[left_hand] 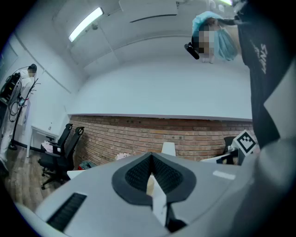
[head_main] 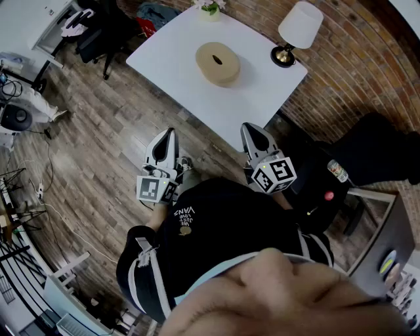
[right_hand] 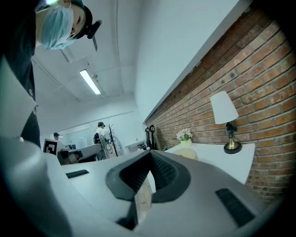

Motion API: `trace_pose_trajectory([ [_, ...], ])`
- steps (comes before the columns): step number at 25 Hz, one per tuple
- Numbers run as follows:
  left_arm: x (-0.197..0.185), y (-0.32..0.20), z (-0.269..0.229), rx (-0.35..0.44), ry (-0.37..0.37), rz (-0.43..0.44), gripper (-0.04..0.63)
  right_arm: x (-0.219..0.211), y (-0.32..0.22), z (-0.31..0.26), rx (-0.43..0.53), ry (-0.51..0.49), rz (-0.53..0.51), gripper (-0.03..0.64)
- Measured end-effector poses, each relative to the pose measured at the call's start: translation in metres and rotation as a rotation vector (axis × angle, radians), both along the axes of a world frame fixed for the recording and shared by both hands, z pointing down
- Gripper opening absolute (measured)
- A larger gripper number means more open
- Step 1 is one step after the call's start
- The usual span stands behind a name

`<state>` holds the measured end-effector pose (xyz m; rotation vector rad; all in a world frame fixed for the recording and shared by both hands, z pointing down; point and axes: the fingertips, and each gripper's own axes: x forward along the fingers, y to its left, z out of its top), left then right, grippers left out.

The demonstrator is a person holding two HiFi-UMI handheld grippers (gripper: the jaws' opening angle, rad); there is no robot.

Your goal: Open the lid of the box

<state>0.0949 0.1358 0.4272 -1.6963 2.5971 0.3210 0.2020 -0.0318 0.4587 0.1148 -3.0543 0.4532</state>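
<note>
Two empty, closed pairs of jaws: I hold left gripper (head_main: pixel 170 133) and right gripper (head_main: pixel 249 126) roughly level; my shirt (head_main: pixel 210 226) reads "VANS".

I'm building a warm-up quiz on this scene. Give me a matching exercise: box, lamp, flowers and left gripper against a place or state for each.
Things:
1 box
2 lamp
3 flowers
4 left gripper

Places or states:
A shut and empty, short of the table
B table's right corner, by the brick wall
C middle of the table
D table's far corner

Pairs: 1-C, 2-B, 3-D, 4-A
</note>
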Motion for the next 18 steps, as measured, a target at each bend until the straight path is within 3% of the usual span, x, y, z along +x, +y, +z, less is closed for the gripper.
trace_pose_trajectory([
  [5,-0.022,-0.003,0.007,-0.001,0.028,0.026,0.009,-0.016,-0.005,-0.006,-0.024,-0.008,0.035,0.003],
  [9,-0.052,-0.007,0.005,-0.013,0.007,0.085,0.009,-0.036,-0.006,-0.006,-0.027,0.001,0.096,0.003],
  [18,-0.124,-0.006,0.006,-0.013,0.034,0.207,0.009,-0.091,0.006,-0.001,-0.084,-0.004,0.241,0.003],
])
